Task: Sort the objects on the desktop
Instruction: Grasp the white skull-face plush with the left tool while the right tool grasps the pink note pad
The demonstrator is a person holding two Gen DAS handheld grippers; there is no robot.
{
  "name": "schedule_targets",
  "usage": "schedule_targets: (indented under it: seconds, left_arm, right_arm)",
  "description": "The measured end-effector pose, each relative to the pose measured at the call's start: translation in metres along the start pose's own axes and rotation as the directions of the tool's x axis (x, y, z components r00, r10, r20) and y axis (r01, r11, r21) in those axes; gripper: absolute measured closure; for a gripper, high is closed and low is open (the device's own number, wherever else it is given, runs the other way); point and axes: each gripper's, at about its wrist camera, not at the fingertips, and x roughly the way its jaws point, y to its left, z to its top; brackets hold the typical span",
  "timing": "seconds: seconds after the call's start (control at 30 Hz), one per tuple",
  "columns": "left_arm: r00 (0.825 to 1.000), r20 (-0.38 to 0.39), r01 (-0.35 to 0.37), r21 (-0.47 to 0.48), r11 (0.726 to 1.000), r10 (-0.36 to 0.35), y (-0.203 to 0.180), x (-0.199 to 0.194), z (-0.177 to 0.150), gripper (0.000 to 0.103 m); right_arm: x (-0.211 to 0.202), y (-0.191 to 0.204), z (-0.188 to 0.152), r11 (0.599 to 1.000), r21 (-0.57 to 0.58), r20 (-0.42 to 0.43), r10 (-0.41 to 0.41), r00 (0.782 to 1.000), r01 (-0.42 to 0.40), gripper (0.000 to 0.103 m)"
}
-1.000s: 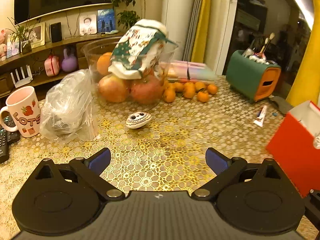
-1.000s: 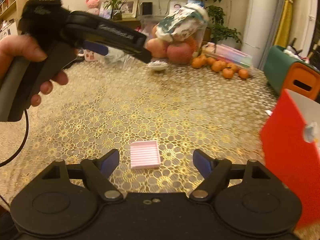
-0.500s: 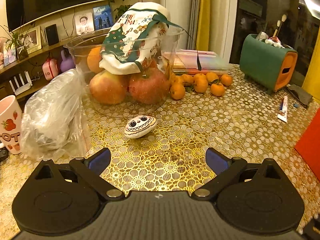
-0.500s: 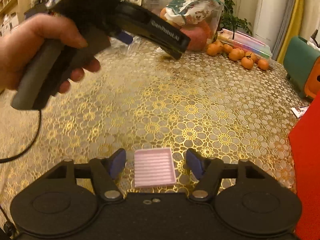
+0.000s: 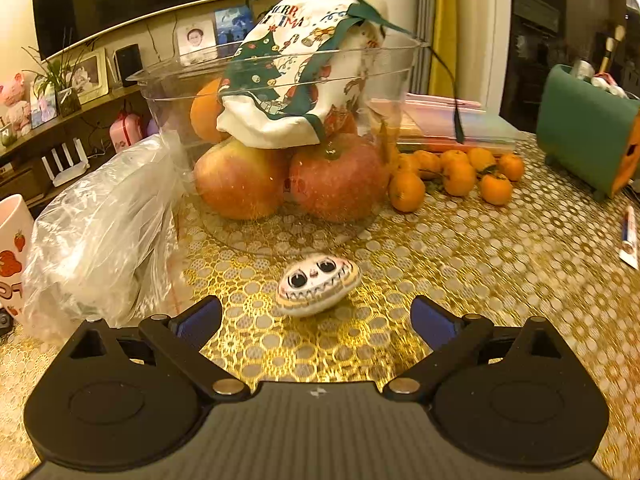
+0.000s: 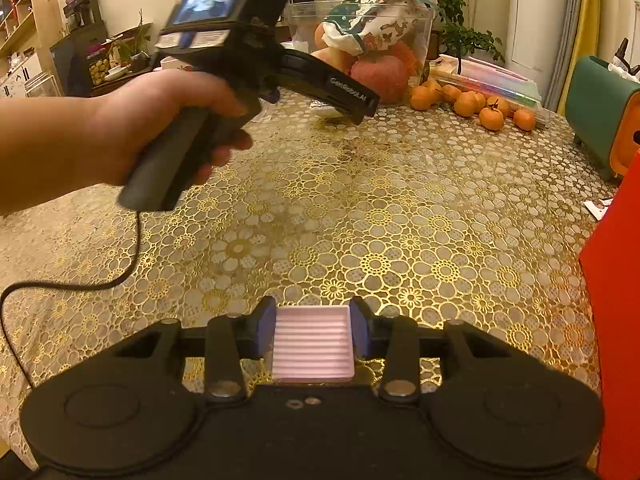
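Right wrist view shows the pick-up step of the sorting under way: the right gripper [image 6: 312,330] has its jaws closing on a small pink ridged tray [image 6: 312,346] that lies flat on the gold-flowered counter [image 6: 400,208] near its front edge, and the blue pads [image 6: 265,330] now sit right against the tray's two sides, so I judge the grip just made or nearly so. From the left wrist view, the left gripper [image 5: 316,318] holds its jaws wide open and empty, aimed down at a little painted stone with a skull face [image 5: 318,285], which rests on the counter just ahead of the jaws and in front of the clear fruit bowl [image 5: 280,76], with a crumpled plastic bag [image 5: 100,232] to one side and a scatter of small oranges [image 5: 456,176] toward the far edge. Next, I think, the right side needs a firm squeeze and a straight lift so the thin tray does not tip, then a carry to wherever it belongs, perhaps the red box [image 6: 616,300] at the counter's right edge; the left must come lower until the stone lies between the pads before closing. Compared with a second ago, the right jaws stood wide with the tray clear between them, and the left gripper was farther back, the stone looking much smaller and the bowl more distant; the person's hand [image 6: 132,132] has swung across toward the bowl.
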Motion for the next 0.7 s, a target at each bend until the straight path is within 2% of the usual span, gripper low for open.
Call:
schedule_targets:
  seconds: [0.23,0.3,0.37,0.47,0.53,0.7]
  left_arm:
    - [1.000,-0.008,-0.005,-0.040,0.999,0.004,0.001,0.019,0.008,0.003]
    - [1.000,-0.014,0.004,-0.060,0.998,-0.005,0.003,0.023,0.009,0.013]
    - [0.999,-0.031,0.008,-0.072,0.997,-0.010,0.004,0.028,0.010,0.032]
    - [0.999,-0.045,0.007,-0.080,0.997,-0.011,0.005,0.033,0.009,0.046]
    - [0.999,-0.037,0.004,-0.080,0.997,-0.007,0.006,0.031,0.008,0.054]
    - [0.999,-0.026,0.020,-0.080,0.997,-0.023,0.004,0.024,0.007,0.056]
  right_arm:
    - [-0.002,-0.007,-0.002,1.000,0.005,0.006,0.015,1.000,-0.015,0.064]
    - [-0.002,-0.006,-0.003,1.000,-0.003,0.009,0.017,1.000,-0.017,0.064]
    - [-0.003,-0.006,-0.004,1.000,-0.010,0.013,0.016,1.000,-0.016,0.064]
    - [-0.003,-0.007,-0.004,1.000,-0.006,0.014,0.024,1.000,-0.024,0.064]
    - [-0.004,-0.008,-0.004,1.000,-0.002,0.014,0.027,1.000,-0.027,0.064]
    - [-0.007,-0.008,-0.005,1.000,0.002,0.017,0.021,1.000,-0.021,0.064]
